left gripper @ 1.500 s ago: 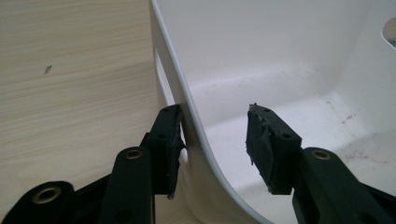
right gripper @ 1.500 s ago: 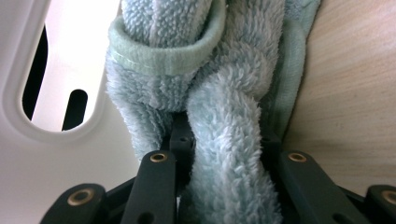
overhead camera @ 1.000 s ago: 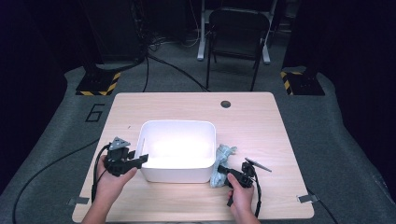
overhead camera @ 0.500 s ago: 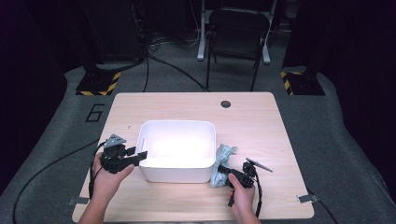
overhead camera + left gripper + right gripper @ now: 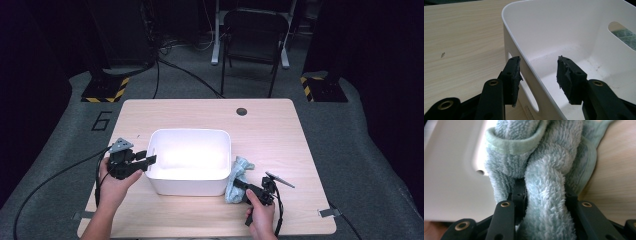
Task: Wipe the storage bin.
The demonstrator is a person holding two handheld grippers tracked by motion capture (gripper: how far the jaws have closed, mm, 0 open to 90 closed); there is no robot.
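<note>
- Progress check: my guess is the job is getting the towel (image 5: 237, 177) into the white tub (image 5: 190, 167), and that part isn't done yet. The towel sits on the bench (image 5: 280, 130) just right of the tub, lower middle of the high view, bunched up against the tub's right wall.
- My right tool (image 5: 248, 191) has a thick fold of that towel between its jaws. In the right gripper view the light blue terry cloth (image 5: 546, 202) bulges up between the two black pads, so I'd call it gripping the towel. The jaws have just been easing a bit wider, but the cloth looks pinched all the same.
- My left tool (image 5: 145, 161) is at the tub's left rim, left of centre in the high view. In the left gripper view the jaws straddle the rim (image 5: 524, 63): one pad outside by the handle cutout, one inside over the floor. There's a clear gap on both sides, so it's open and not clamping anything. The jaws have just been closing in a little with the wall between them.
- What's in the tub: nothing that I can see. Bare white floor with some faint scuffs, and a bit of towel shows through the far handle slot (image 5: 622, 31), upper right of the left gripper view.
- Left to do, as I read it: steady the tub with the left tool, lift the towel over the right wall, drop it in.
</note>
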